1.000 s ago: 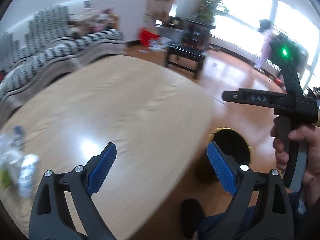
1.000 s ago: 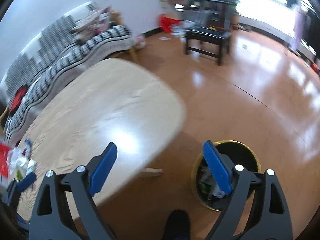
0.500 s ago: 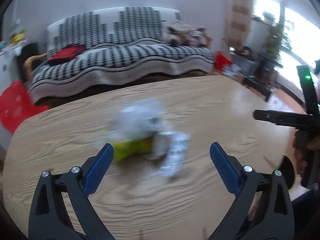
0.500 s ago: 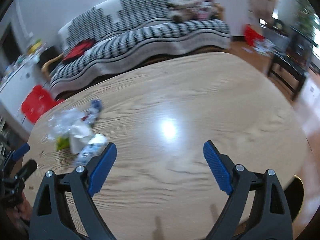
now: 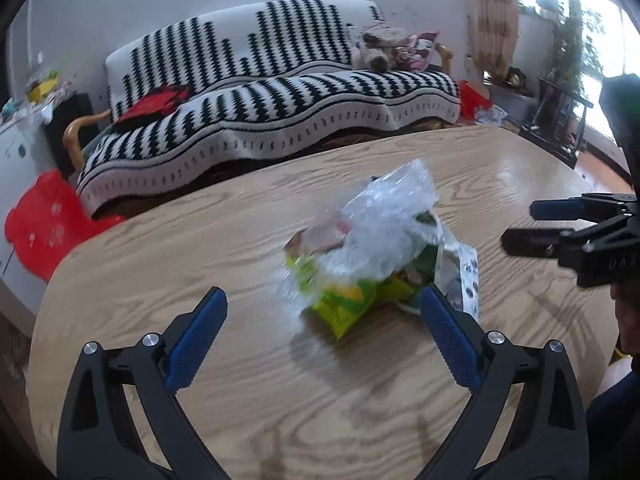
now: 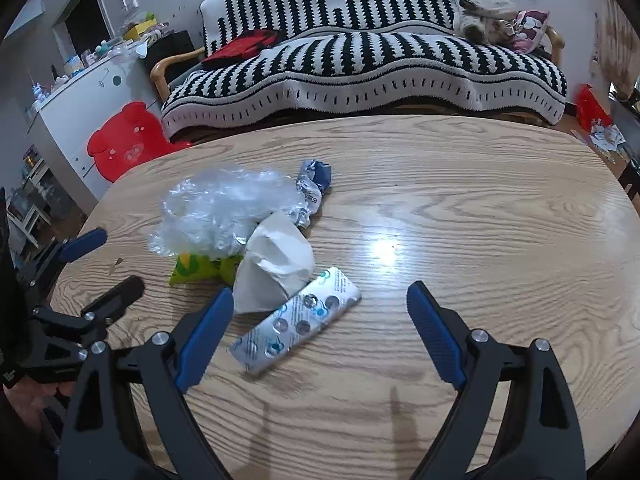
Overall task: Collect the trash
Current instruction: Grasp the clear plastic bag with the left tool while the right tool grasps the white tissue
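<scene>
Both claws gape empty: the left gripper (image 5: 322, 330) faces the crinkly clear plastic bag (image 6: 218, 210) and glossy yellow-green wrapper (image 5: 346, 304), while the right gripper (image 6: 320, 314) hangs over the flat silver foil blister pack (image 6: 298, 324) beside a crumpled white paper tissue (image 6: 276, 262). The pile lies toward the left edge of the oval wood-grain table (image 6: 480, 248). Judged step: approach. Next, close on one light, slippery piece.
</scene>
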{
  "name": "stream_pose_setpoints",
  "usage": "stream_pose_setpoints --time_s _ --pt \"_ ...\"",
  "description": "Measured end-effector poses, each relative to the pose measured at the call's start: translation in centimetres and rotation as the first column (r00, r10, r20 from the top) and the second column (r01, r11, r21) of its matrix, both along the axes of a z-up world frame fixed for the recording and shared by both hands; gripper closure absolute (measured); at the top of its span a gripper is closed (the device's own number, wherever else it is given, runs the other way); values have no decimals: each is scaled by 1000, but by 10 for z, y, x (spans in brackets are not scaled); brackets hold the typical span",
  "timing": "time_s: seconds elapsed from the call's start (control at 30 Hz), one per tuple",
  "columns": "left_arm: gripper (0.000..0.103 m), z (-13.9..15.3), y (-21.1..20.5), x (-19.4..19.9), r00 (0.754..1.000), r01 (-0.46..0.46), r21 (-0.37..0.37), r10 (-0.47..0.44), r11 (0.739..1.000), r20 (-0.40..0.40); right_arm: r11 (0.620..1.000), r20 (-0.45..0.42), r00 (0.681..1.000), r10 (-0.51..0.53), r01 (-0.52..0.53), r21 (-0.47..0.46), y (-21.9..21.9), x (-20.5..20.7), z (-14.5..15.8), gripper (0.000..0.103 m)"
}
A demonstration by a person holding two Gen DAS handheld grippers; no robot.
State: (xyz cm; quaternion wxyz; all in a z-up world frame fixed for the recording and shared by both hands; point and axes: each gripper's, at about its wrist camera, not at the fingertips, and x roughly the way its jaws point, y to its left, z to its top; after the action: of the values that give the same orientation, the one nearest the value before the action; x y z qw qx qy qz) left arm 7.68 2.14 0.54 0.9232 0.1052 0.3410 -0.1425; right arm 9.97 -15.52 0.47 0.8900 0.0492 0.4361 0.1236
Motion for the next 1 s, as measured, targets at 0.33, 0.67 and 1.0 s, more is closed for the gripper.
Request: stream_pose_setpoints --time_s 0.33,0.67,1.0 --pt "9 -7 -40 46 999 46 -4 -46 999 4 1000 -23 999 -28 28 11 -13 12 -6 18" --pt "92 -7 -26 53 995 34 -109 -44 993 -87 1000 -41 999 -9 10 20 -3 23 -14 18" --pt "93 25 22 29 997 -77 -250 66 965 -50 998 -55 997 54 -55 -8 36 44 -32 18"
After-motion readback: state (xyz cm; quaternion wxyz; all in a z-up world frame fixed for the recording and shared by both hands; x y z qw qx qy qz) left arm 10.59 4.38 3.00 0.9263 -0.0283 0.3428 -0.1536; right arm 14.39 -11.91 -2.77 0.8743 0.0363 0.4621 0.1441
